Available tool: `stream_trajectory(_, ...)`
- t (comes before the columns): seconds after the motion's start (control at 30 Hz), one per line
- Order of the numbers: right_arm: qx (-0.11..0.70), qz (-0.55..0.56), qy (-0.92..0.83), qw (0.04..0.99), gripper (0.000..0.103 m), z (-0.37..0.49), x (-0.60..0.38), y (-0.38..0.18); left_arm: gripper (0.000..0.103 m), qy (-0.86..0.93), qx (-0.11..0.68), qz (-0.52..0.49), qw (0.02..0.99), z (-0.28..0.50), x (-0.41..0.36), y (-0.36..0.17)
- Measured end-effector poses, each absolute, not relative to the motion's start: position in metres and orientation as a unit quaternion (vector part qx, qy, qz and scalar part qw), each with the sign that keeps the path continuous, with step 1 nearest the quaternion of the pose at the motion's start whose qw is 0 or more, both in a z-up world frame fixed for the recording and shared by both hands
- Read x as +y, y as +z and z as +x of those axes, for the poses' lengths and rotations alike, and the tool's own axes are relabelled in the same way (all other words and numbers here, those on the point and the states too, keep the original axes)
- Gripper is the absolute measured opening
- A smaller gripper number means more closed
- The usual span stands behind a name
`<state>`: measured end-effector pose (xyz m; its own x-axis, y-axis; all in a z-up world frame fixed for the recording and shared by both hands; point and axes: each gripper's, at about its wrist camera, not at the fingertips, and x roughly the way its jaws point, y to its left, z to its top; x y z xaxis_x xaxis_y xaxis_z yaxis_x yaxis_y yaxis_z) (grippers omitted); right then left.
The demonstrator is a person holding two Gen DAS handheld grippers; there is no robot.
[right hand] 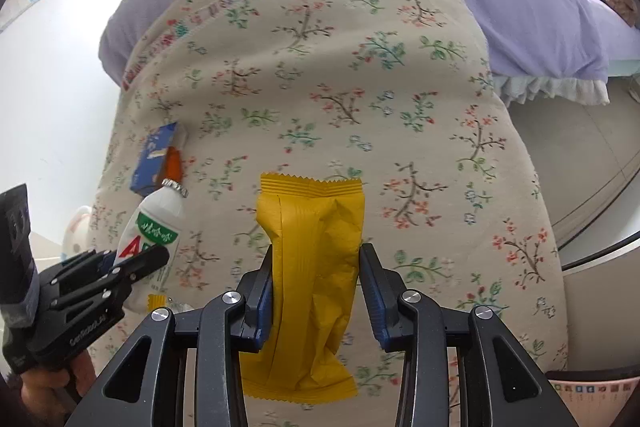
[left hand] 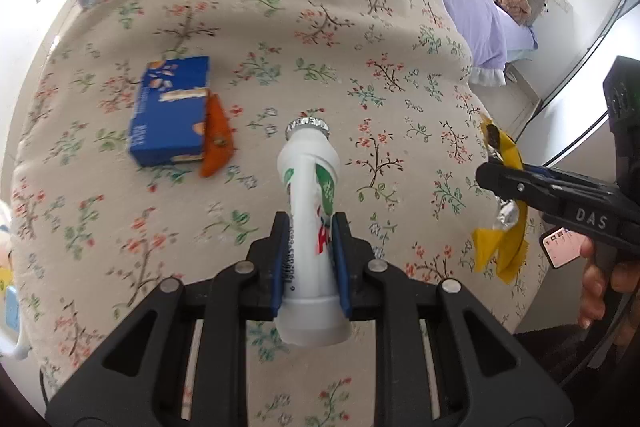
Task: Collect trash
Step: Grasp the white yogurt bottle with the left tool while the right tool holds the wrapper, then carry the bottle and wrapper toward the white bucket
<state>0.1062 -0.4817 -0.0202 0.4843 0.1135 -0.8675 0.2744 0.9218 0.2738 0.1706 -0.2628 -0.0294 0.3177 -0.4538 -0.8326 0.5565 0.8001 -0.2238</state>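
Your left gripper [left hand: 310, 259] pinches a small white plastic drink bottle with a green-and-red label and crimped foil cap [left hand: 309, 219], blue pads pressed on its lower body. The bottle points away toward 12 o'clock, cap farthest out and base nearest the camera. My read: gripped low on the waist so it can be carried whole.

Your right gripper [right hand: 316, 291] has a crumpled yellow foil-lined snack wrapper [right hand: 312, 267] between its jaws. The left pad touches the wrapper's edge; the right pad shows a sliver of gap in the right wrist view. From the left wrist view the wrapper hangs across the closed tips, so it looks pinched and lifted.

Remaining on the floral-print cloth over the bed [left hand: 360, 67]: a blue cardboard snack box [left hand: 170, 111] at 10 o'clock from the bottle, with an orange wrapper [left hand: 216, 139] touching its right side. Likely next pickups.

Hard to make out:
- No bin is identifiable; a patterned rim [right hand: 592, 393] sits at 4 o'clock in the right wrist view, cut off.
- A pale rounded object [right hand: 78, 227] at 9 o'clock, partly hidden by your left gripper.
- Box print is too blurred to read.
- Whether the bottle is empty: cannot tell.
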Motion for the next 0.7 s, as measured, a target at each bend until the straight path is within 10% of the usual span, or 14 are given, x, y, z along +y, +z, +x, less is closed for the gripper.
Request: stream_trajectory(0.7, 0.497, 0.157, 0.022, 0.853, 0.039, 0.144, -0.367, 0.005, 0.023, -0.216, 0.472, 0.010, 0.855, 0.174, -0.129, -0.005)
